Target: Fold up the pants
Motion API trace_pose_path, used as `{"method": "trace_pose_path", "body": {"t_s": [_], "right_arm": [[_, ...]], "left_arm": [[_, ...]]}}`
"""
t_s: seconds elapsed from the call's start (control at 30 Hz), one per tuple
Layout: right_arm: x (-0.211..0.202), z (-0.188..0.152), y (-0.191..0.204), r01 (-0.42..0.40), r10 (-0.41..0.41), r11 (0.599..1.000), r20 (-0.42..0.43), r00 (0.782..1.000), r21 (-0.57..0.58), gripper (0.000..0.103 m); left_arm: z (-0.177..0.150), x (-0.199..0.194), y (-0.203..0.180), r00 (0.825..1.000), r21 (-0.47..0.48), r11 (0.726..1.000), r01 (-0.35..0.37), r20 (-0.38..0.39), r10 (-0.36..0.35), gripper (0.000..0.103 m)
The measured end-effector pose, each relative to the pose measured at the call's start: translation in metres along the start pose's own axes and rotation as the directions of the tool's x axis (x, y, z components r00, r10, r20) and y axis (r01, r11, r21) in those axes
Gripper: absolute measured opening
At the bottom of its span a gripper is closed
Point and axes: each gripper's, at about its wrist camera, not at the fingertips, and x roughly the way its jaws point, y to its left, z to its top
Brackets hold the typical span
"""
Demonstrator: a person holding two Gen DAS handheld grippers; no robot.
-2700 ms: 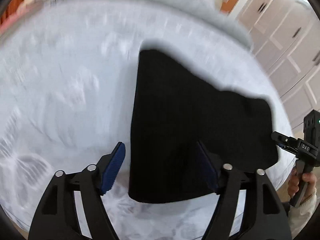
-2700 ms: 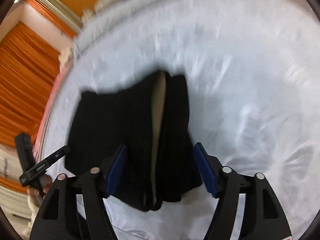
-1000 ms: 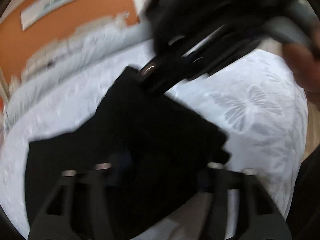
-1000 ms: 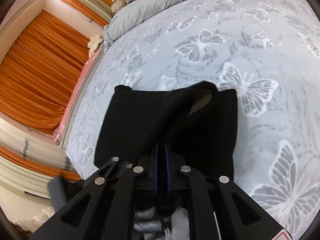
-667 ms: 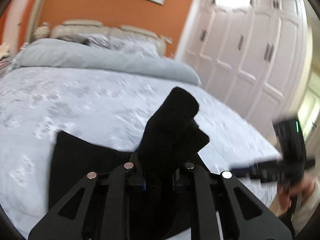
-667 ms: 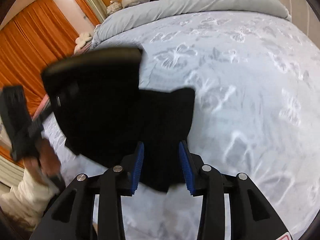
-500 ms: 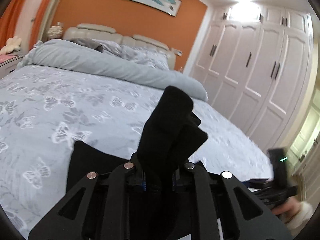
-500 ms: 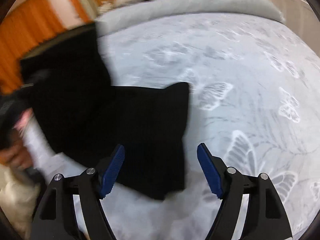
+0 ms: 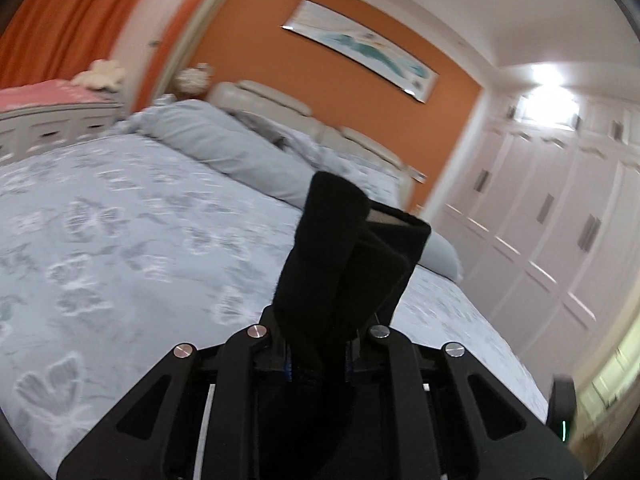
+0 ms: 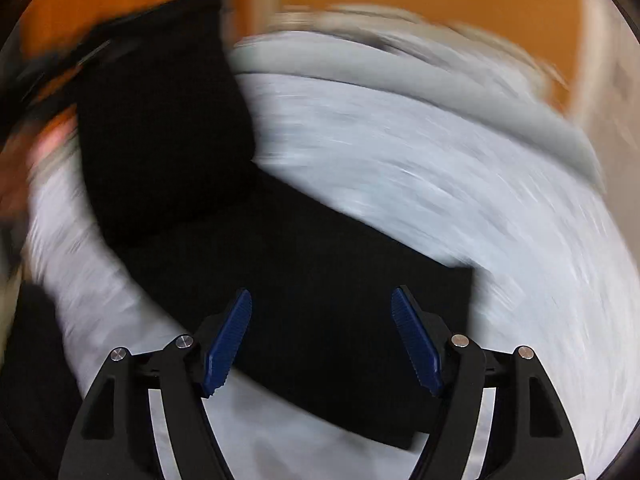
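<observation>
While gripped, one pants (image 9: 344,264).

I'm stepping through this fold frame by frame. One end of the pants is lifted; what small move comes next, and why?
Probably carry the left gripper across and lower its end onto the flat half. It is shut on the black pants, raised above the bed, while the right gripper hangs open over the flat part.

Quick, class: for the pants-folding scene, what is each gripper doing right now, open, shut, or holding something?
Left gripper: shut on a bunched end of the black fabric pants.
Right gripper: open, holding nothing; the pants lie on the grey butterfly-print bedspread beneath it.
</observation>
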Motion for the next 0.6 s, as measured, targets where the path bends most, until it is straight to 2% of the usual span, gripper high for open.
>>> {"method": "trace_pose_path", "body": {"t_s": [0.07, 0.17, 0.2, 0.27, 0.3, 0.33, 0.37, 0.43, 0.53, 0.6], "right_arm": [[0.030, 0.004, 0.034, -0.040, 0.036, 0.997, -0.061, 0.997, -0.071, 0.071], [0.066, 0.004, 0.058, -0.012, -0.002, 0.993, -0.116, 0.993, -0.116, 0.070], [0.071, 0.005, 0.057, -0.024, 0.011, 0.995, -0.126, 0.992, -0.099, 0.064], [0.072, 0.009, 0.044, -0.072, 0.068, 0.997, -0.134, 0.989, -0.025, 0.046], [0.068, 0.014, 0.037, -0.113, 0.114, 0.993, -0.145, 0.983, 0.014, 0.034], [0.063, 0.018, 0.023, -0.181, 0.193, 0.979, -0.143, 0.971, 0.094, 0.007], [0.059, 0.023, 0.009, -0.216, 0.239, 0.961, -0.128, 0.963, 0.171, 0.008], [0.039, 0.034, -0.022, -0.256, 0.276, 0.919, -0.027, 0.961, 0.300, 0.008], [0.014, 0.060, -0.034, -0.280, 0.267, 0.901, 0.085, 0.960, 0.331, 0.008], [0.015, 0.077, -0.026, -0.264, 0.244, 0.914, 0.102, 0.964, 0.310, 0.009]], "left_arm": [[0.004, -0.003, 0.015, 0.999, -0.025, 0.999, -0.041, 0.004, 0.041, 0.016], [0.006, -0.008, 0.033, 0.996, -0.041, 0.995, -0.087, 0.000, 0.087, 0.016], [0.006, -0.009, 0.040, 0.995, -0.046, 0.994, -0.103, -0.003, 0.103, 0.016], [0.008, -0.010, 0.053, 0.992, -0.061, 0.990, -0.128, -0.013, 0.127, 0.016], [0.008, -0.011, 0.060, 0.990, -0.068, 0.988, -0.138, -0.020, 0.137, 0.016], [0.008, -0.011, 0.065, 0.989, -0.074, 0.986, -0.147, -0.025, 0.145, 0.016], [0.008, -0.012, 0.071, 0.988, -0.082, 0.985, -0.155, -0.033, 0.153, 0.016], [0.009, -0.012, 0.085, 0.984, -0.107, 0.979, -0.176, -0.054, 0.171, 0.016], [0.009, -0.014, 0.102, 0.980, -0.150, 0.970, -0.191, -0.075, 0.182, 0.016], [0.010, -0.016, 0.106, 0.980, -0.166, 0.967, -0.192, -0.074, 0.182, 0.016]]}}
